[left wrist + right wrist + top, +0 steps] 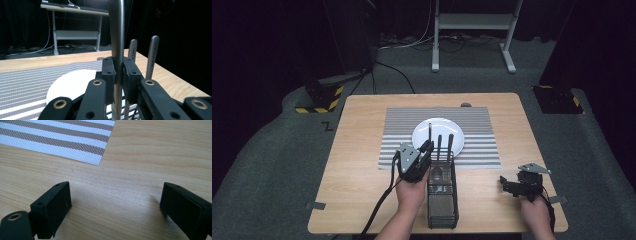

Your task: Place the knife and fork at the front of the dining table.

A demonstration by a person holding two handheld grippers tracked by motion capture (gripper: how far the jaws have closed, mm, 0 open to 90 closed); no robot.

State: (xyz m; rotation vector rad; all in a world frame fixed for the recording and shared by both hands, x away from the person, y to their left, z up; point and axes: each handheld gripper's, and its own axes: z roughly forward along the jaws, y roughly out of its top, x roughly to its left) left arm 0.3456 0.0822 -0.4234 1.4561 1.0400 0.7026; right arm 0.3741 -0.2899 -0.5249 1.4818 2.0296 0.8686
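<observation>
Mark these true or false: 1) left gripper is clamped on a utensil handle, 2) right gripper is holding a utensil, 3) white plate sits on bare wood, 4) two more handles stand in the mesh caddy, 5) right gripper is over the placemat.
1) True: the left gripper is shut on an upright grey metal utensil handle.
2) False: the right gripper is open, holding nothing.
3) False: the round white plate lies on the grey-and-white striped placemat.
4) True: two more metal handles rise from the black wire-mesh caddy.
5) False: it is over the light wooden table, off the mat.
</observation>
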